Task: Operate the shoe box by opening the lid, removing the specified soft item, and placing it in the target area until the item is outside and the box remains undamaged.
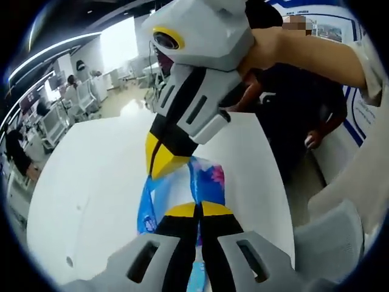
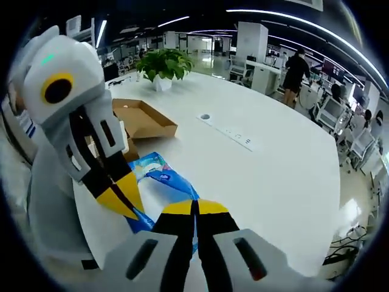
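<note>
**Now both claws pinch the blue packet over the white table**

Here your left gripper (image 1: 198, 210) has its 2 jaws pressed together, yellow tips meeting on the near end of the soft blue packet (image 1: 200, 182), which stretches straight ahead of that claw. At the packet's far end, just beyond your tips, the right gripper (image 1: 164, 159) comes in from above and its yellow tips touch the wrapper.

In the right gripper view, your right gripper (image 2: 196, 208) is likewise closed, tips together on the blue packet (image 2: 167, 177). The left gripper (image 2: 118, 198) enters from the left of that claw and meets the packet beside your tips. Ahead and to the left of the right claw, the brown shoe box (image 2: 143, 118) lies open on the white table (image 2: 273, 164), apart from the packet. Farther ahead stands a potted plant (image 2: 163, 64).
</note>
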A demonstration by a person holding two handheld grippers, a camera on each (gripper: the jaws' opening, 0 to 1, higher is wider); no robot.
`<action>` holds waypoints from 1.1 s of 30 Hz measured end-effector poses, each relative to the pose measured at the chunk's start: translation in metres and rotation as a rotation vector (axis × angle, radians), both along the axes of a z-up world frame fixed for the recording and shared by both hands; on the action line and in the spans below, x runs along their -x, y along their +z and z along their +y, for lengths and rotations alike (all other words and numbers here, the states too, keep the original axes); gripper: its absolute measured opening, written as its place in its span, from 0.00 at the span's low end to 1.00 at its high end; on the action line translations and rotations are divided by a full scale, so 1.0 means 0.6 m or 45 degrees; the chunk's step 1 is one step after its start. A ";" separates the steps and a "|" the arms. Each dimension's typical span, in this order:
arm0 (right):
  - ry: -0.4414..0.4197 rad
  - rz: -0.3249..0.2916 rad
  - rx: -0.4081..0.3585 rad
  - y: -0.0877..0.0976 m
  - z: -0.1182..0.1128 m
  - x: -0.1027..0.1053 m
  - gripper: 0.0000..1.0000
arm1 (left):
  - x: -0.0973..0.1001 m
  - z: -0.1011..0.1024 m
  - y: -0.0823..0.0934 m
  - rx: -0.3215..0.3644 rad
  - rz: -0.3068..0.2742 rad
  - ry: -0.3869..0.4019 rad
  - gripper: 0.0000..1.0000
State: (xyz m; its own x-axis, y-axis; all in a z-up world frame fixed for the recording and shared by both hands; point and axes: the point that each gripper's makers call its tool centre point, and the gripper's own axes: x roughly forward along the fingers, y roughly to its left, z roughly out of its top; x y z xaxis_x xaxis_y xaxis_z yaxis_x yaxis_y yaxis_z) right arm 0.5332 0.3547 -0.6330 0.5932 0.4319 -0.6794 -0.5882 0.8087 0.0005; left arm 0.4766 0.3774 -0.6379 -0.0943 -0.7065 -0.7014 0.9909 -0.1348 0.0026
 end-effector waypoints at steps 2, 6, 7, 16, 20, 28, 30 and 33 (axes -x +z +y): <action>-0.003 0.012 0.007 -0.007 -0.010 -0.003 0.00 | 0.000 -0.008 -0.006 -0.005 0.011 -0.004 0.00; -0.001 0.032 0.012 -0.018 -0.024 -0.004 0.00 | 0.000 -0.025 -0.020 -0.022 0.015 -0.026 0.00; 0.001 0.040 0.019 -0.023 -0.029 -0.005 0.00 | 0.000 -0.028 -0.022 -0.025 0.017 -0.030 0.00; -0.017 0.080 0.030 -0.048 -0.068 -0.012 0.00 | 0.000 -0.065 -0.045 -0.052 0.034 -0.076 0.00; -0.025 0.096 0.038 -0.061 -0.077 -0.010 0.00 | 0.001 -0.079 -0.062 -0.062 0.045 -0.095 0.00; -0.017 0.146 0.069 -0.096 -0.085 -0.003 0.00 | 0.002 -0.090 -0.104 -0.107 0.067 -0.110 0.00; -0.015 0.158 0.072 -0.104 -0.085 -0.002 0.00 | 0.003 -0.093 -0.113 -0.114 0.077 -0.117 0.00; -0.012 0.172 0.091 -0.121 -0.092 -0.002 0.00 | 0.002 -0.096 -0.128 -0.132 0.084 -0.120 0.00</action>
